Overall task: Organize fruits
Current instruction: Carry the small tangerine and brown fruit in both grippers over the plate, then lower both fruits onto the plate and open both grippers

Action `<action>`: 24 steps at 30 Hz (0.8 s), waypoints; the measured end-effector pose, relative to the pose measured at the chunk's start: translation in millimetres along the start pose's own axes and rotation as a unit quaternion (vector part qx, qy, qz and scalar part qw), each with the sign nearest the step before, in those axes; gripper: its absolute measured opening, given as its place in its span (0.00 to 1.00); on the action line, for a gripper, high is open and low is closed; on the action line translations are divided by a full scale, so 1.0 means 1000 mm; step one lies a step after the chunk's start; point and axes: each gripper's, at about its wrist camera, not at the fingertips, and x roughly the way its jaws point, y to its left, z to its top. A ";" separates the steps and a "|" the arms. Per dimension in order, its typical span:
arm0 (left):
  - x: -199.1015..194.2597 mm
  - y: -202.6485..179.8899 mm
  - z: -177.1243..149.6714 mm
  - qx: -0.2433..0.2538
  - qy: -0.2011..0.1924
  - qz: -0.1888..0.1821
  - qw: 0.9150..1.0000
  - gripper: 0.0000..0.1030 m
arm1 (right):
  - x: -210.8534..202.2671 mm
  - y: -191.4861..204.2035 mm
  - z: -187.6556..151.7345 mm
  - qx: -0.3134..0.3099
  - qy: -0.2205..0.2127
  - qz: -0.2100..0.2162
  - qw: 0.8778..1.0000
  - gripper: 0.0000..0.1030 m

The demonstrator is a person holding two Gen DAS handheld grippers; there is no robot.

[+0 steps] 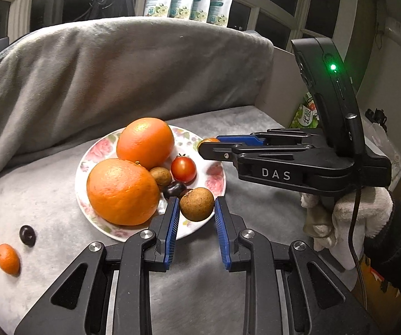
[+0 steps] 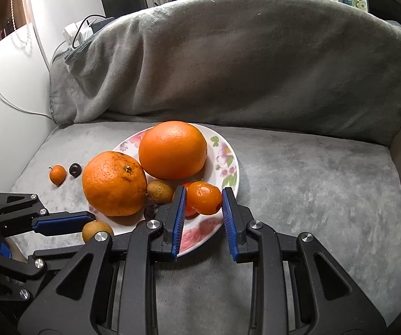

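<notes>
Both tools were mid-delivery: the left tool [image 1: 195, 211] clamped a brown longan [image 1: 197, 203] and the right tool [image 2: 203, 207] a kumquat [image 2: 203, 197] over the floral plate [image 1: 217, 173], so next they'd probably just lower and release.

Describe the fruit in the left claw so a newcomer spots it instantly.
Start at the floral plate on the grey cloth, loaded with two big oranges. At the plate's near rim the left claw is shut on a small round brown fruit. Its dull, rough, tan skin sets it apart from the glossy red cherry tomato and the dark fruit just behind it.
</notes>
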 end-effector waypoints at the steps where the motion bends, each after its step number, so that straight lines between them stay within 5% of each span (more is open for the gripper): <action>1: 0.001 0.000 0.000 0.001 0.001 0.001 1.000 0.24 | 0.000 0.000 0.000 0.000 0.000 0.000 1.000 0.26; 12: 0.009 -0.004 0.002 0.013 0.000 0.018 1.000 0.24 | 0.003 -0.001 0.001 0.001 -0.001 0.001 1.000 0.27; 13: 0.009 -0.004 0.002 0.013 0.000 0.017 1.000 0.24 | 0.002 -0.001 0.001 0.001 -0.002 0.000 1.000 0.30; 16: 0.010 -0.004 0.002 0.014 0.001 0.020 1.000 0.25 | 0.000 -0.001 0.001 0.004 -0.009 -0.005 1.000 0.62; 19: 0.009 -0.004 0.001 0.014 -0.001 0.023 1.000 0.41 | -0.003 -0.002 0.002 0.008 -0.015 -0.007 1.000 0.63; 24: 0.007 -0.002 0.001 0.014 -0.004 0.022 1.000 0.46 | -0.005 -0.004 0.002 0.015 -0.017 -0.009 1.000 0.71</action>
